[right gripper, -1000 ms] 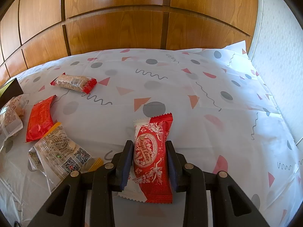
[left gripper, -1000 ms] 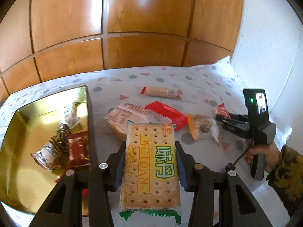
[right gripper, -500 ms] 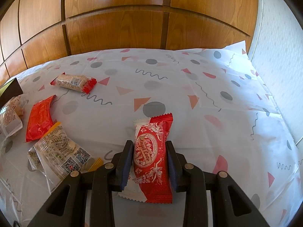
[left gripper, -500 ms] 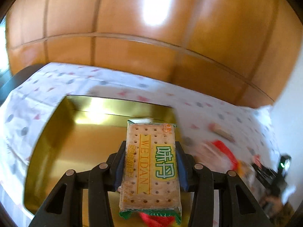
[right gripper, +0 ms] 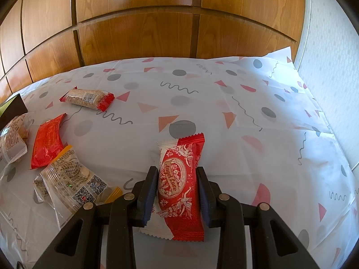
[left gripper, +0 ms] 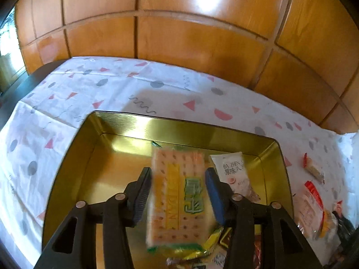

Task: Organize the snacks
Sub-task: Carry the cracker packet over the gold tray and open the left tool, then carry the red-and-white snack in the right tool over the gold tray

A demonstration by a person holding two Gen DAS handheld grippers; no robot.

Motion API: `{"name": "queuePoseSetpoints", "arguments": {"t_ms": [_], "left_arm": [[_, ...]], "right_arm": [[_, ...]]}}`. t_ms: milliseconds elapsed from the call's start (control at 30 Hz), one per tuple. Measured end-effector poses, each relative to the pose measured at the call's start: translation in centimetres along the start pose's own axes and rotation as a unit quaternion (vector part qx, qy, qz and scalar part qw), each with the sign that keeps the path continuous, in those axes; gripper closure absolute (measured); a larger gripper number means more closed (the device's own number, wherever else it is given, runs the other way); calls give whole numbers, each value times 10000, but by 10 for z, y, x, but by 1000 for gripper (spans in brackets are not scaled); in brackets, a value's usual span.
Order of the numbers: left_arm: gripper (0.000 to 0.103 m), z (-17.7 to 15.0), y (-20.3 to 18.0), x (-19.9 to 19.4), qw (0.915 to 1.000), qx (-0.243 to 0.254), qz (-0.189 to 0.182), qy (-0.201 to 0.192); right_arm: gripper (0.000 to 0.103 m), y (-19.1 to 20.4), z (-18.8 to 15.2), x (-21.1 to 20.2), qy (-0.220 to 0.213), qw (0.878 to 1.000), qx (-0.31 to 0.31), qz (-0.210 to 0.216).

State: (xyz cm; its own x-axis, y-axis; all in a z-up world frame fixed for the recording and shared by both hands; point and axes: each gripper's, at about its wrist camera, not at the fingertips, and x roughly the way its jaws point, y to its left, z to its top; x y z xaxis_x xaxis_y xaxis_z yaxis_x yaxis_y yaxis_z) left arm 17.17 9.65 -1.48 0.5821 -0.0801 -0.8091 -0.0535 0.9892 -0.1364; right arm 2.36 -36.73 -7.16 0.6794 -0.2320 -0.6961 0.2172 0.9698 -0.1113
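Note:
In the left wrist view, my left gripper (left gripper: 177,174) hangs over the gold tin (left gripper: 67,170), and its jaws are opening. The cracker packet (left gripper: 177,192), orange with a yellow band and green lettering, is between them. It is blurred and looks loose from the blue pads (left gripper: 213,192). A white packet (left gripper: 233,168) and several other wrappers lie in the tin at the right and bottom. In the right wrist view, my right gripper (right gripper: 176,174) is shut on a red and white snack packet (right gripper: 179,179), held just above the patterned tablecloth (right gripper: 246,103).
On the cloth left of my right gripper lie a grain bar (right gripper: 87,97), a flat red packet (right gripper: 47,141), a clear packet with QR codes (right gripper: 71,179) and a bread packet (right gripper: 13,134). Wooden panels (right gripper: 134,33) back the table. A white wall (right gripper: 332,56) closes the right side.
My left gripper has swung left from above the loose snacks to above the tin. Its jaws have widened and the cracker packet has gone blurred between them. The right gripper has not moved.

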Motion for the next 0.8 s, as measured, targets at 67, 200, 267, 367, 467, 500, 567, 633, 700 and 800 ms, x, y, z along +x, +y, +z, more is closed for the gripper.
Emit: {"name": "queuePoseSetpoints", "arguments": {"t_ms": [67, 200, 267, 367, 467, 500, 567, 633, 700, 800], "left_arm": [[44, 1, -2, 4, 10000, -57, 28, 14], [42, -6, -5, -5, 9997, -136, 97, -157], [42, -13, -7, -13, 9992, -197, 241, -258], [42, -25, -11, -29, 9974, -182, 492, -488], [42, -40, -19, -45, 9959, -81, 574, -688], [42, -46, -23, -51, 9953, -27, 595, -758], [39, -55, -28, -59, 9945, 35, 621, -847], [39, -64, -33, -68, 9939, 87, 591, -932], [38, -71, -37, -75, 9931, 141, 596, -1003], [38, -83, -43, -85, 9915, 229, 611, -1129]], "right_arm": [[69, 0, 0, 0, 0, 10000, 16, 14], [69, 0, 0, 0, -6, 10000, 31, 22], [69, 0, 0, 0, -7, 10000, 29, 20], [69, 0, 0, 0, -6, 10000, 28, 21], [69, -1, 0, 0, -6, 10000, 27, 20], [69, -1, 0, 0, -7, 10000, 26, 17], [69, 0, 0, 0, -7, 10000, 25, 15], [69, 0, 0, 0, -6, 10000, 29, 21], [69, 0, 0, 0, -7, 10000, 27, 17], [69, 0, 0, 0, -7, 10000, 25, 16]]}}
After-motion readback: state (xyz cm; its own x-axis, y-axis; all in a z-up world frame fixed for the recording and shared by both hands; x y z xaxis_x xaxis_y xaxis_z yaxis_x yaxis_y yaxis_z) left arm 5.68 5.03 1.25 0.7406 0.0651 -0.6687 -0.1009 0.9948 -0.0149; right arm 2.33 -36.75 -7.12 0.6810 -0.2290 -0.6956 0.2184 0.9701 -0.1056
